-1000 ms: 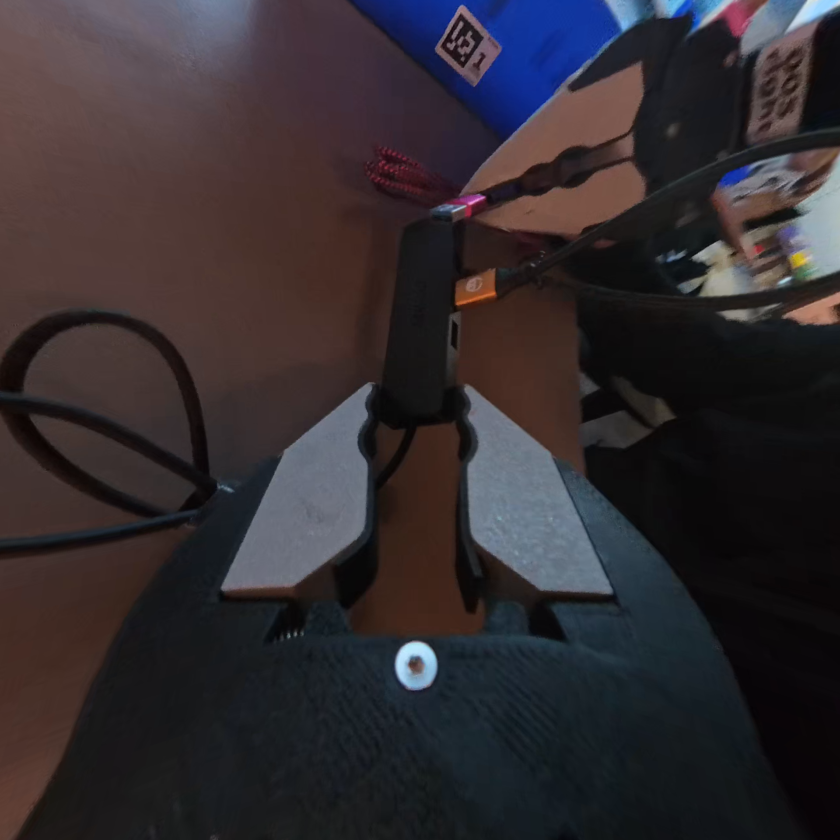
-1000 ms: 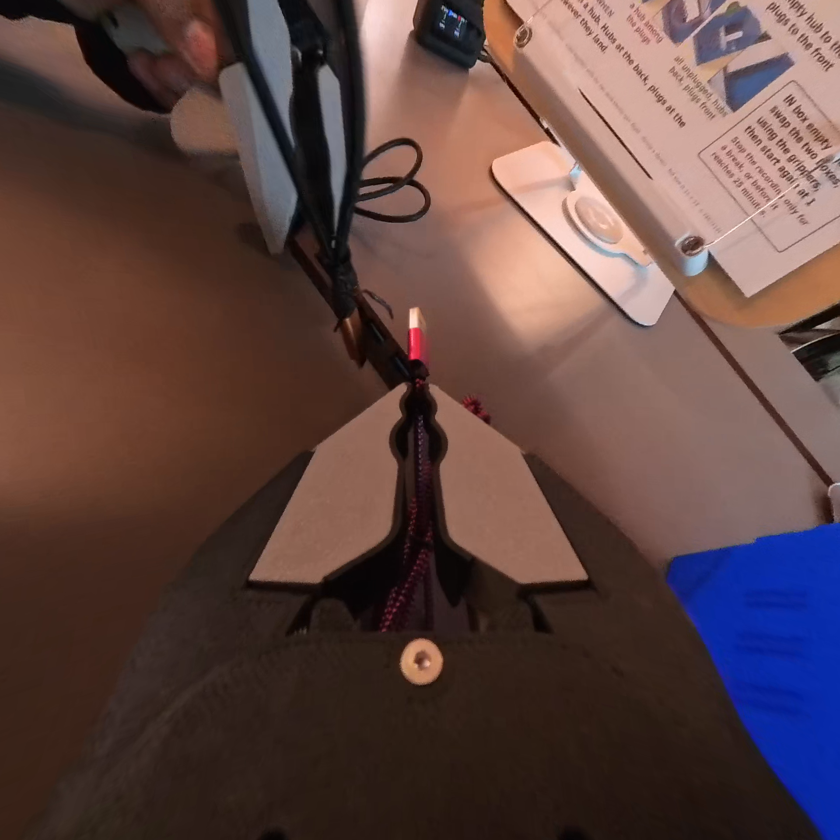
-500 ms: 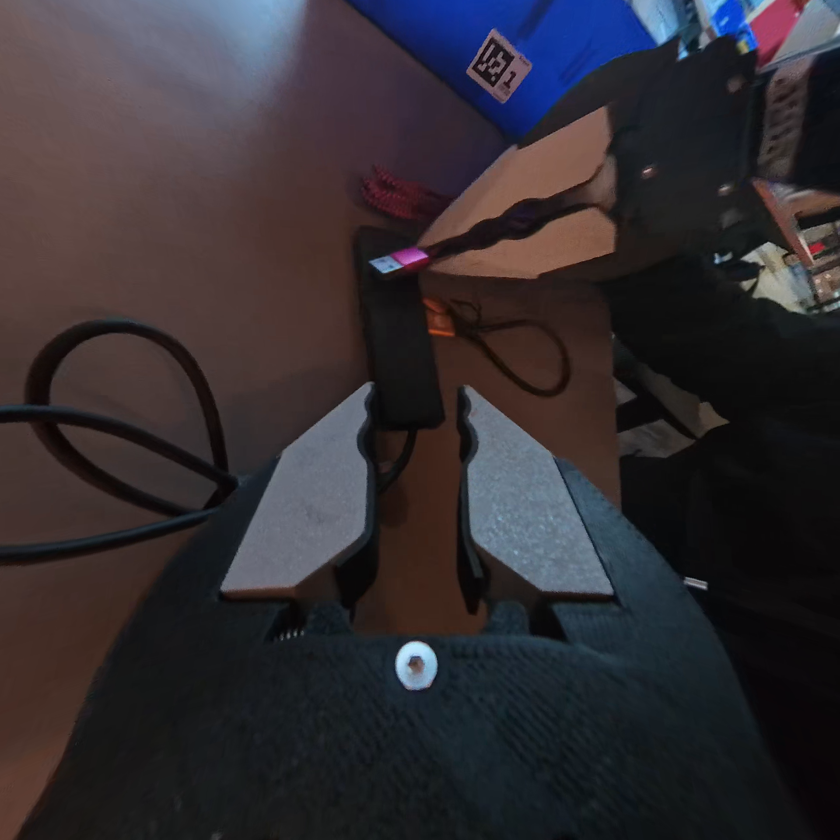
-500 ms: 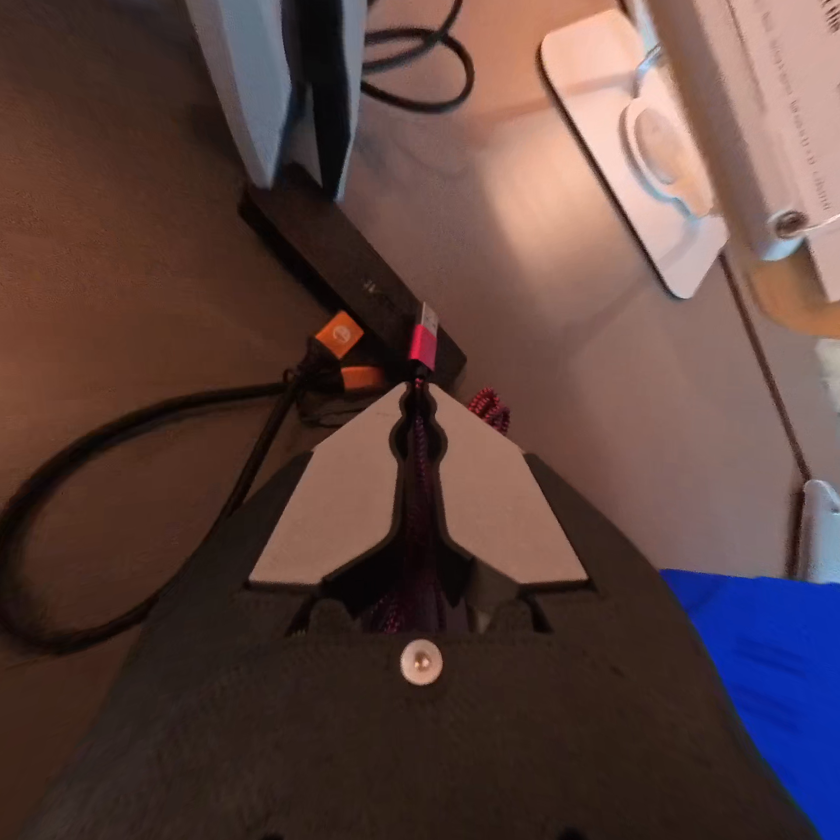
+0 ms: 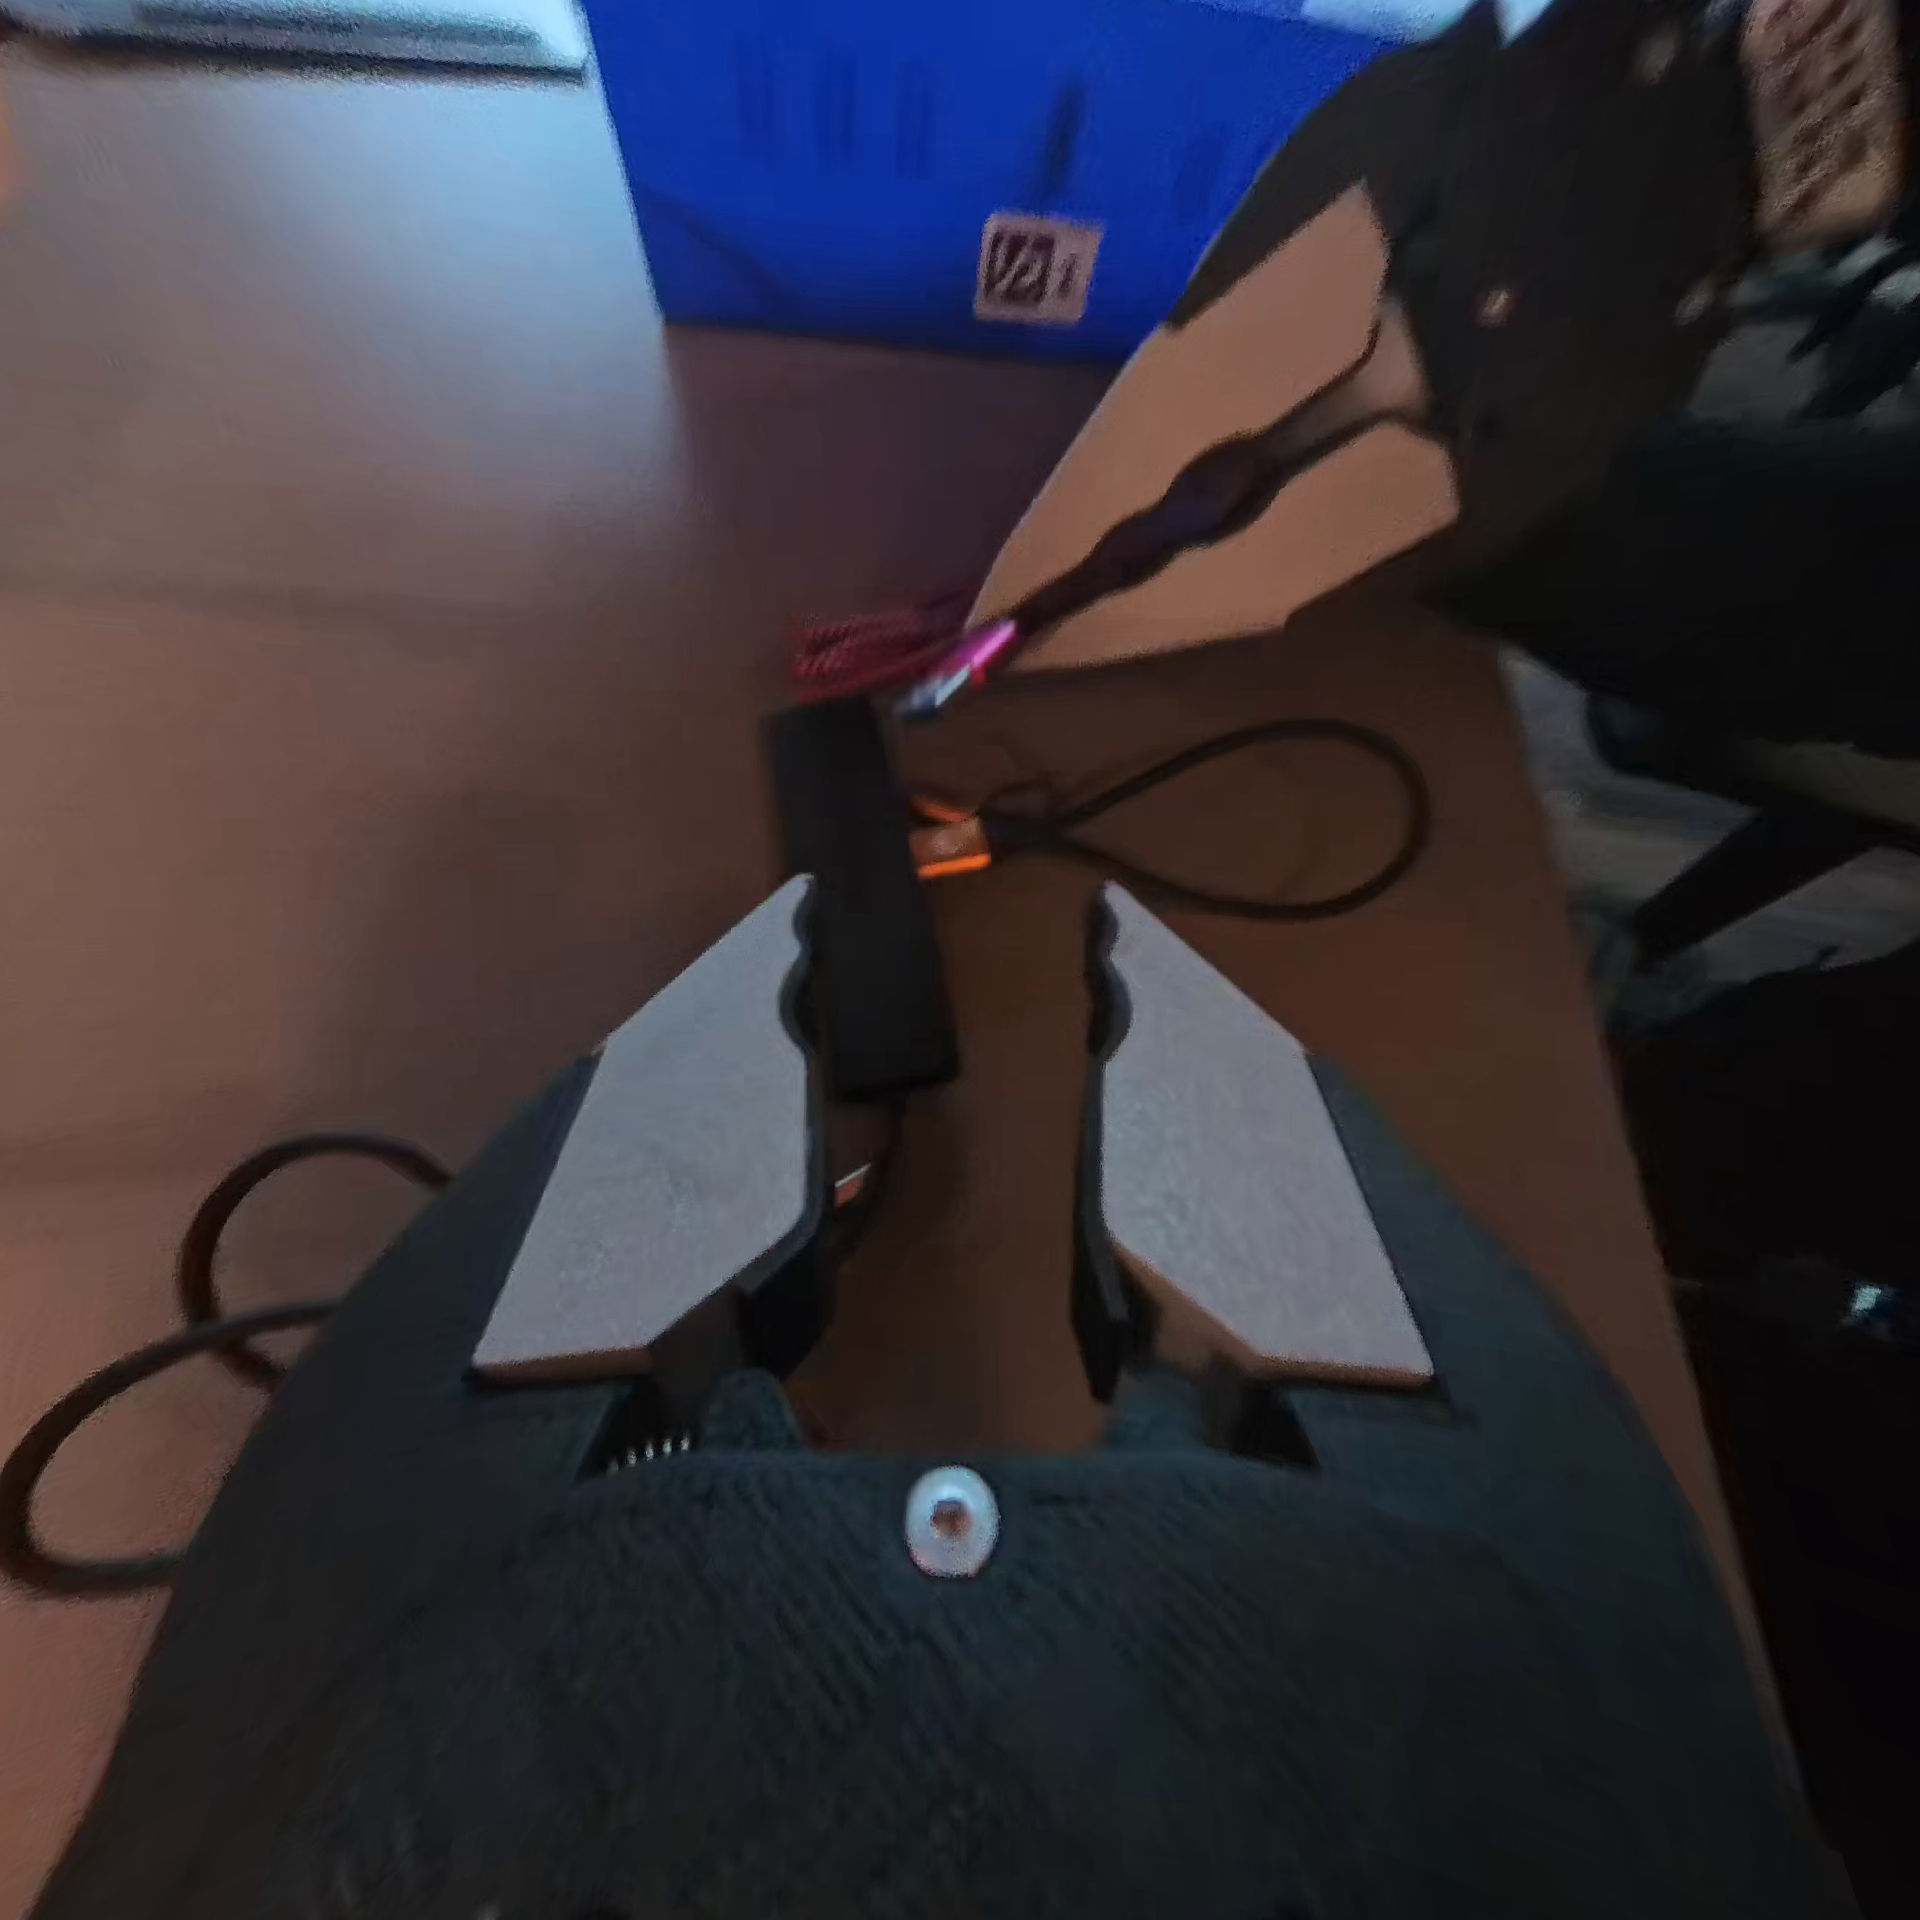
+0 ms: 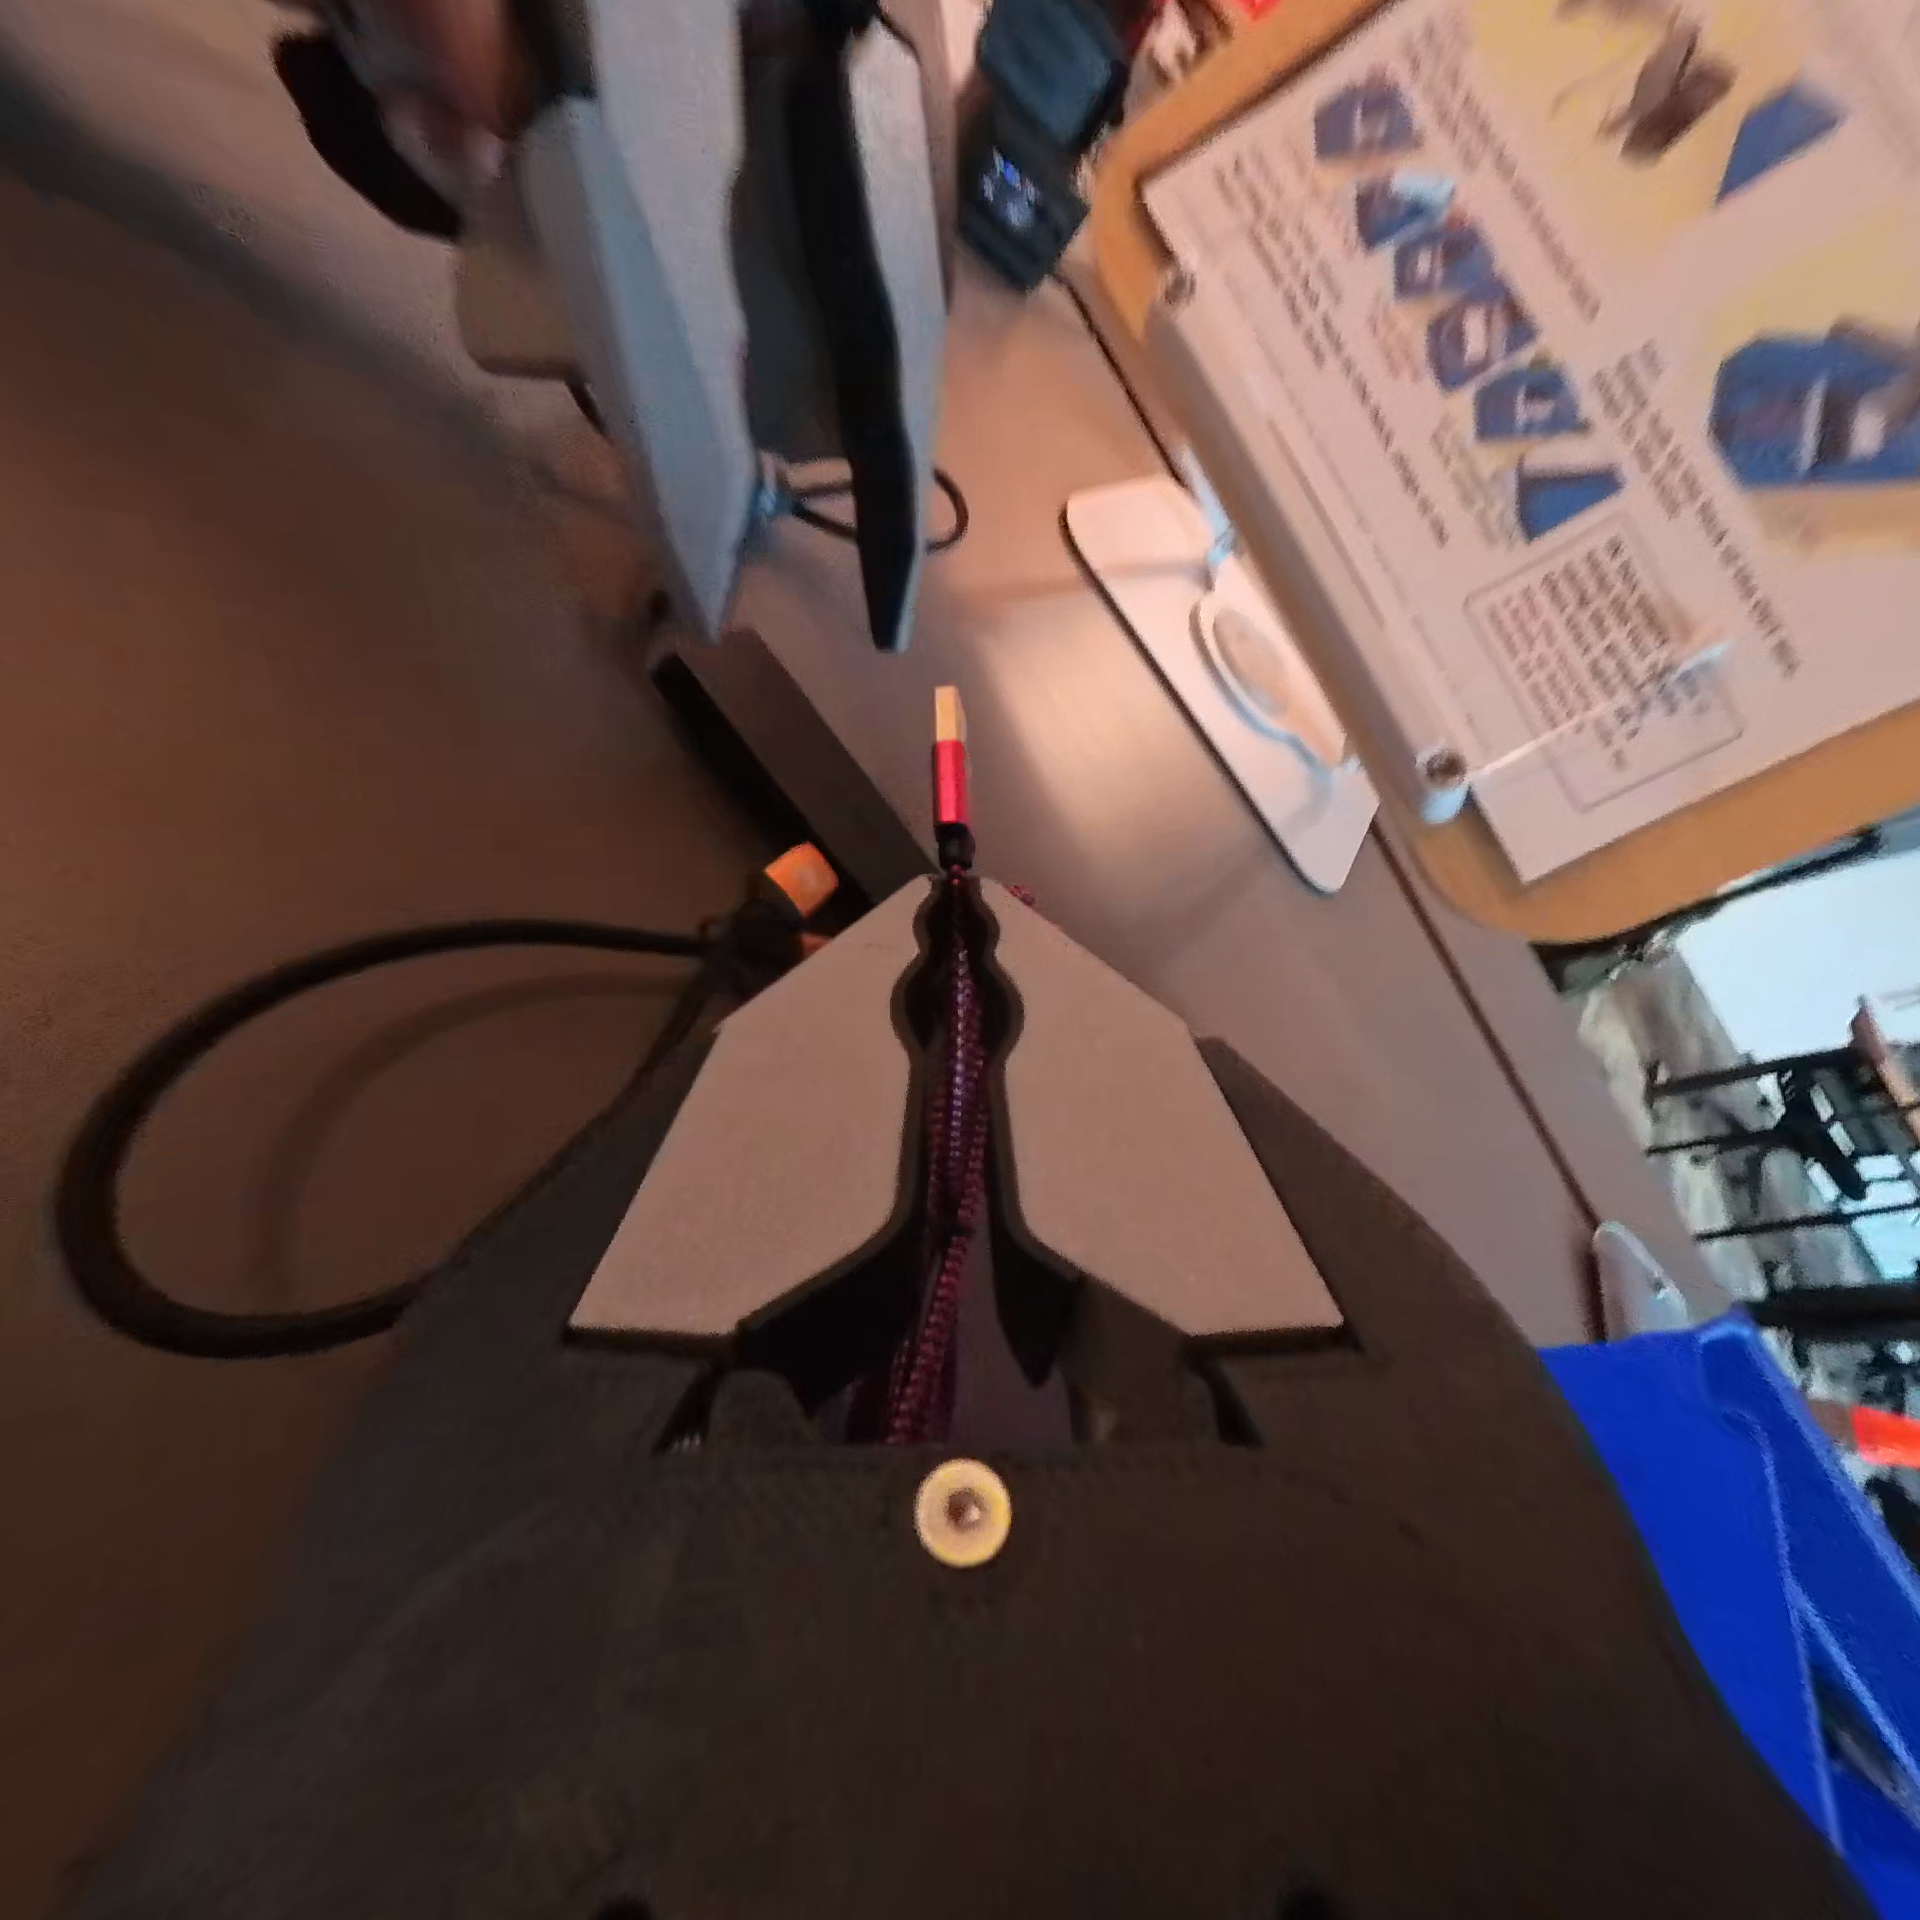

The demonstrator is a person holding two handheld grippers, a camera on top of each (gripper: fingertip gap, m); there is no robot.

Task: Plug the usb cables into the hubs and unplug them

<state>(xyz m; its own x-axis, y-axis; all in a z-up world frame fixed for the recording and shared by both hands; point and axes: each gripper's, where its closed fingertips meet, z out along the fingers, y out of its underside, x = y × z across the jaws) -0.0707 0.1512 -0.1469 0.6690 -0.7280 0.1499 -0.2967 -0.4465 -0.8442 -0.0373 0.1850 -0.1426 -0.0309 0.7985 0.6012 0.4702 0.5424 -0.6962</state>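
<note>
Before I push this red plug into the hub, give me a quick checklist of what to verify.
1. Right claw gripping red braided cable: ok, shut on it.
2. Red plug protruding ahead of the tips: ok.
3. Left claw bracing black hub: not ok; it is open, and the hub lies loose on the table by one finger.
4. Plug lined up with a free port: cannot tell; no ports visible.
5. Orange plug seated in the hub: cannot tell.
</note>
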